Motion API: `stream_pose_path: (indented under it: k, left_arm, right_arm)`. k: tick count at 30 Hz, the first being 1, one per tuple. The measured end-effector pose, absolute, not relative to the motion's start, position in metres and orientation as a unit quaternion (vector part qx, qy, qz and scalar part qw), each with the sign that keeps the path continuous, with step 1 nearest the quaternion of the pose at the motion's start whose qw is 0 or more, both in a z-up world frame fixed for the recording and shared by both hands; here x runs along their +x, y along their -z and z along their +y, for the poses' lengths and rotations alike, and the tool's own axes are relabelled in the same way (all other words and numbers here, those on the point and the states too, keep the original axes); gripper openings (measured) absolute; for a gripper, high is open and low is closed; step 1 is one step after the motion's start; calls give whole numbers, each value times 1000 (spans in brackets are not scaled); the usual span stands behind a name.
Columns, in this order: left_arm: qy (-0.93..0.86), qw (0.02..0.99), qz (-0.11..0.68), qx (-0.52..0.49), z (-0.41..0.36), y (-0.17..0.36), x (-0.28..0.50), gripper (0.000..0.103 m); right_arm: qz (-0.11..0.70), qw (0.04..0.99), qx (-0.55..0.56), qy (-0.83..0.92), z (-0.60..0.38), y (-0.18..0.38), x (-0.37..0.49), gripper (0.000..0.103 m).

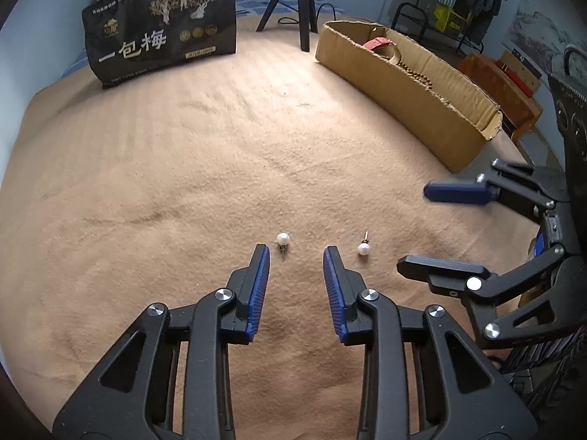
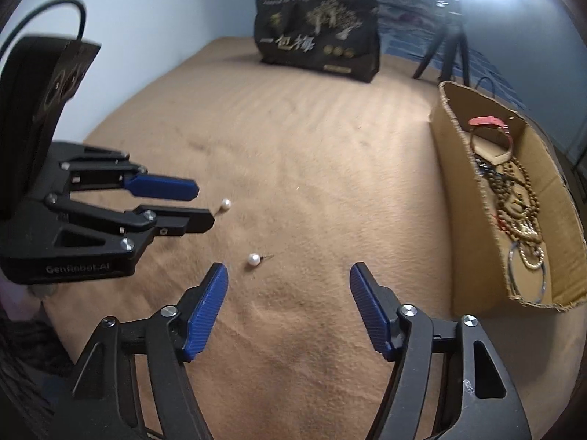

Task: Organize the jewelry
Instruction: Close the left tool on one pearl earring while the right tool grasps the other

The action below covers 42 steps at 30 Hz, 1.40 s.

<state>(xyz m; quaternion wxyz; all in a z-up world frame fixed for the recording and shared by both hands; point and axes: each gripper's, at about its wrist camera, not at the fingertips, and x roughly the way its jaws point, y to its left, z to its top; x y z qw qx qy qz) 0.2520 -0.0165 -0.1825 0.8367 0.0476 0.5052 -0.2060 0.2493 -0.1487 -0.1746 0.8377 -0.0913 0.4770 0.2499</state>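
Blanket (image 1: 183, 168) of tan fleece covered the whole work surface; we could not tell what lay under it. On it, at the far edge, we noted a black printed bag (image 1: 161, 25) standing upright, with a black tripod (image 1: 304, 3) beside it.

Along the right side of the blanket we recorded a long, open cardboard box (image 2: 565, 220). It held beaded necklaces (image 2: 521, 198), a metal ring and a red-trimmed bracelet (image 2: 488, 124).

We logged the left gripper (image 1: 296, 253) pointing steeply down at the blanket. Its blue-padded fingers (image 1: 258, 286) stood partly apart, gripping nothing. The right gripper (image 2: 288, 269) was also angled down; its fingers (image 2: 205, 308) stood wider apart and were likewise empty.

We found two pearl stud earrings lying loose on the blanket, near each other but not touching. The first earring (image 1: 283, 239) lay just ahead of the left gripper's left fingertip, post toward the gripper. The second earring (image 1: 363, 248) lay just beside the outer face of that gripper's right finger, post pointing away. In the right wrist view, the second earring (image 2: 254, 259) lay just ahead of the right gripper's left fingertip, outside the gap.
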Motion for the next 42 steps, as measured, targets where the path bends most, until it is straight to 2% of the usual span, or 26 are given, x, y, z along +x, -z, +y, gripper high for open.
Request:
stream_pose_path:
  k: [1,2,4,6,9,15,20,26,28,42]
  left_arm:
    - [205,837,506,47,-16,183,253,30]
    - [204,837,506,44,-15,184,254,30]
    - [203,836,509,38,-14,186,257,24]
    - [204,834,511,35,-15,188,261,24]
    - [202,832,515,34,-17,192,265,24]
    - [202,829,520,42,-23,200,270,24]
    - [198,827,525,42,-23,206,272,17]
    - [196,827,525,43,-20,208,274,10]
    - [196,827,525,43,-19,209,274,8]
    - [184,838,513,41,-15,200,274,7]
  right_arm:
    - [483,833,-91,-255,-148,178,250,53]
    - [487,830,-90,-258,-147,180,251,51]
    - [490,826,-94,-264,-144,184,251,48]
    - [488,825,-98,-267,-141,185,251,48]
    - [491,821,-98,-274,-137,187,252,40]
    - [493,818,-101,-279,-132,192,255,39]
    - [493,818,-106,-277,-128,194,257,36]
    - [494,815,-117,-281,-122,198,258,24]
    - [494,813,-120,-284,-120,198,258,17]
    - [488,819,-95,-286,-127,188,260,16]
